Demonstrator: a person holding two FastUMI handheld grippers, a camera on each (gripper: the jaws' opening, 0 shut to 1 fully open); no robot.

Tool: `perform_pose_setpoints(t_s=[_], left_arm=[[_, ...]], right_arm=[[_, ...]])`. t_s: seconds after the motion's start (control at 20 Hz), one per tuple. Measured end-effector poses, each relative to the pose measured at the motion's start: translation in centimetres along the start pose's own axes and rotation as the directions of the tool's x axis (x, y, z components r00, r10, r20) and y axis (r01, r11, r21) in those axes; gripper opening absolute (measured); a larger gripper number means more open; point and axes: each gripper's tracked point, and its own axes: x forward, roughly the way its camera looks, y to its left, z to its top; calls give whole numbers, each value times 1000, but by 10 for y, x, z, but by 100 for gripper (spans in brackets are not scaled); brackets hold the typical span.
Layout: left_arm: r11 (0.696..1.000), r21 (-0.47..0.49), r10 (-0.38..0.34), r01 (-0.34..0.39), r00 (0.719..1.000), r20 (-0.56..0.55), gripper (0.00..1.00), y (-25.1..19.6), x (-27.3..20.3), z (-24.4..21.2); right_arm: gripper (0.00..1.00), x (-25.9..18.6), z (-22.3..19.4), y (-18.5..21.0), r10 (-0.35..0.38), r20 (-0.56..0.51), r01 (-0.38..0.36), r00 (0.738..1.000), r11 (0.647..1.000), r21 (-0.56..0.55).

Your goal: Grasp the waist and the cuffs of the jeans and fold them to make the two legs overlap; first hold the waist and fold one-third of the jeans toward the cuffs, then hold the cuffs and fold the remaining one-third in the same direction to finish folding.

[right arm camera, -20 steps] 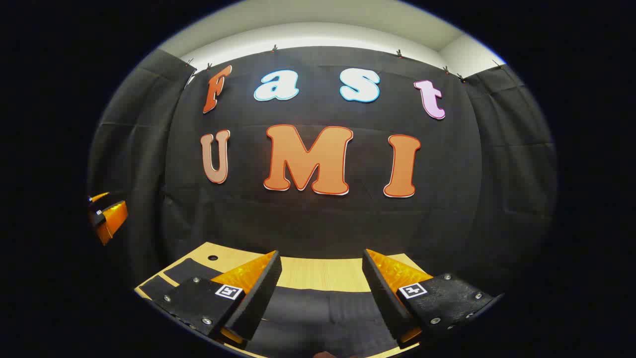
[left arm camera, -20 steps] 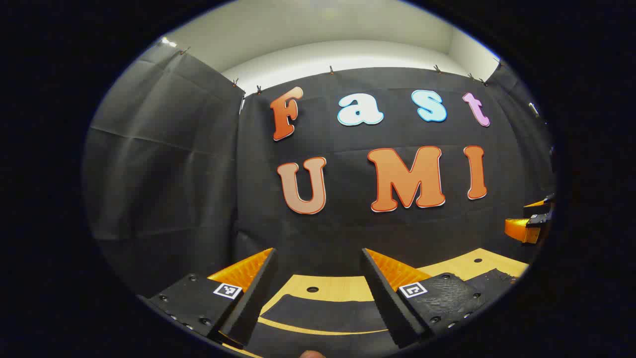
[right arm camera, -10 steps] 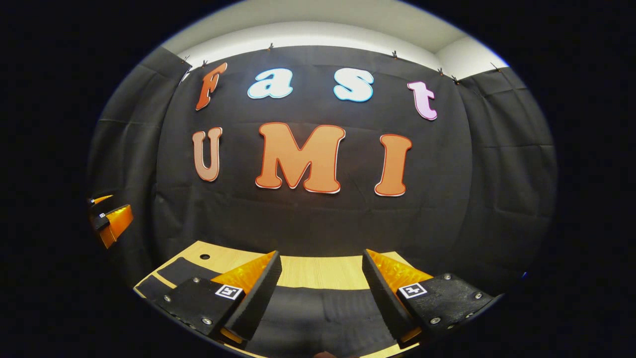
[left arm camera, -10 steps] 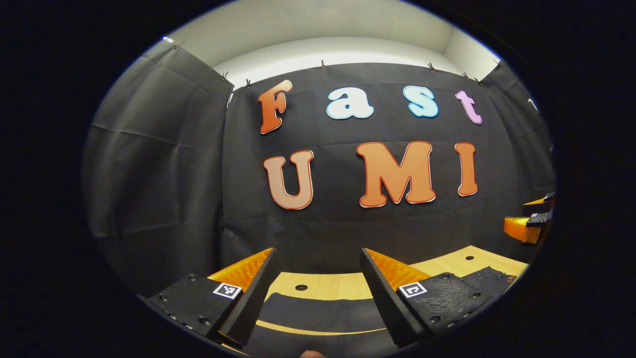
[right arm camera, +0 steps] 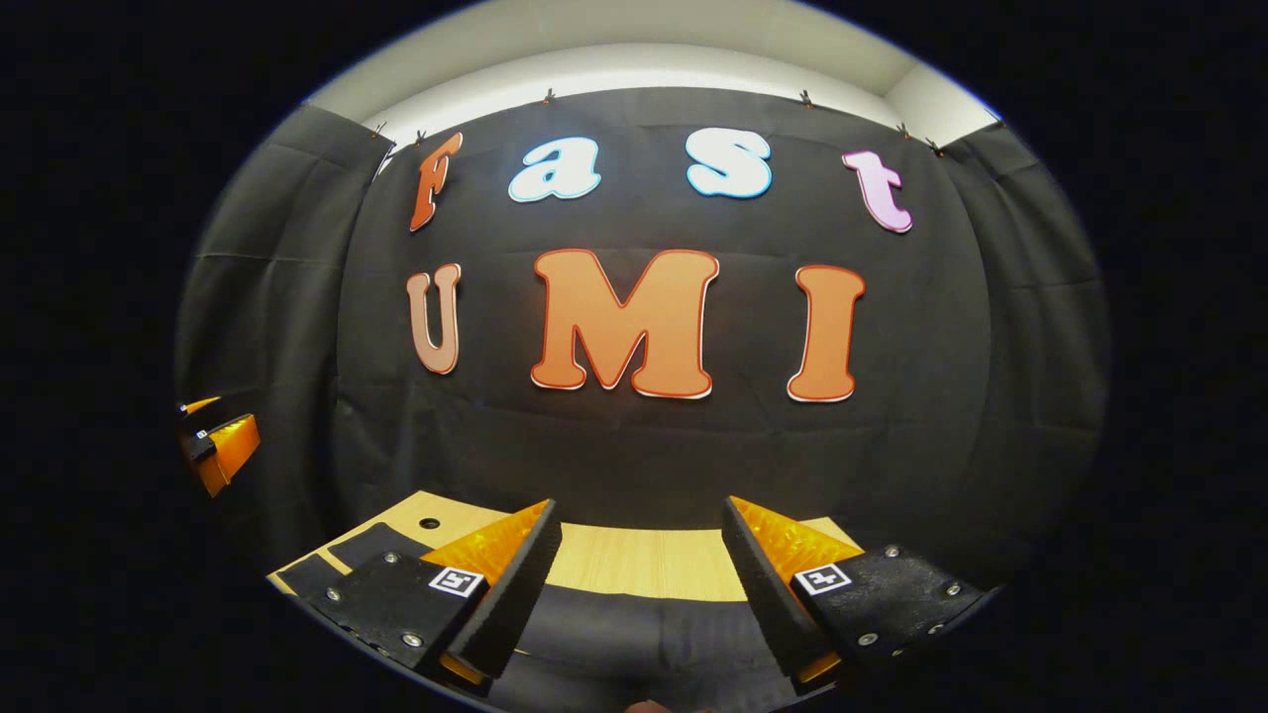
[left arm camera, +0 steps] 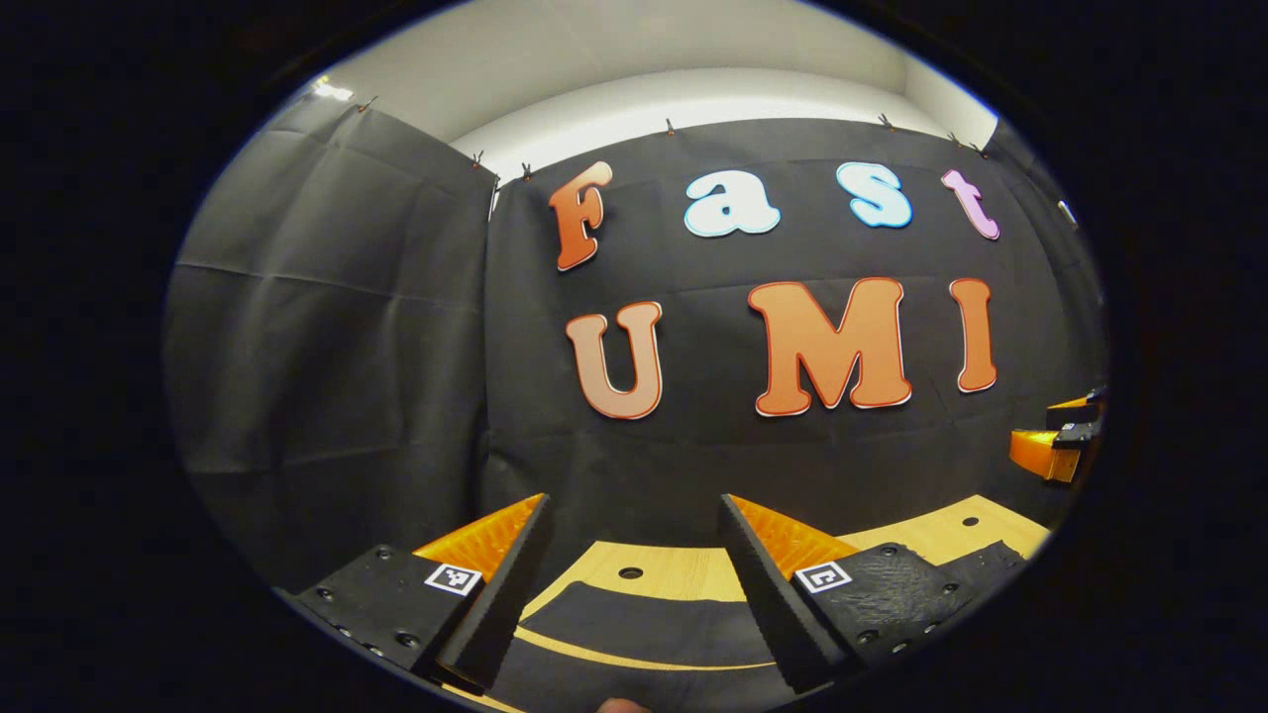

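- Both the left gripper (left arm camera: 634,515) and the right gripper (right arm camera: 642,515) hover wide apart in the jaws, holding nothing
- Lower onto the dark jeans (right arm camera: 614,644) on the table (right arm camera: 644,560) (waist and cuffs unclear) before closing

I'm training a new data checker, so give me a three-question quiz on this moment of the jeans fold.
1. True or false: the left gripper is shut on the jeans.
2. What do the jeans lie on? A. a wooden table B. a blue tray C. a metal rack
3. Fill in: in the right gripper view, the jeans lie below the open right gripper, with bare ____ beyond them.

Key: 1. false, both grippers are open above the jeans. 2. A, the table. 3. table.
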Motion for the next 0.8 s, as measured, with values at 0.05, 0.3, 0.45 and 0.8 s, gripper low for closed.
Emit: perform_pose_setpoints(t_s=[0.05,0.3,0.45,0.8], left_arm=[[1000,4,13,-13,1000,-5,100,4,0,-1],[998,29,58,-56,995,-77,100,19,5,-26],[995,44,91,-86,986,-138,100,36,10,-43],[984,5,161,-175,890,-427,99,70,24,-133]], right_arm=[[98,2,-5,-1,3,-9,-3,1000,1000,-3],[100,5,-44,-21,-16,-136,16,991,1000,-1],[98,1,-62,-42,-43,-190,51,981,998,37],[98,-23,-142,-139,-209,-426,268,880,960,82]])
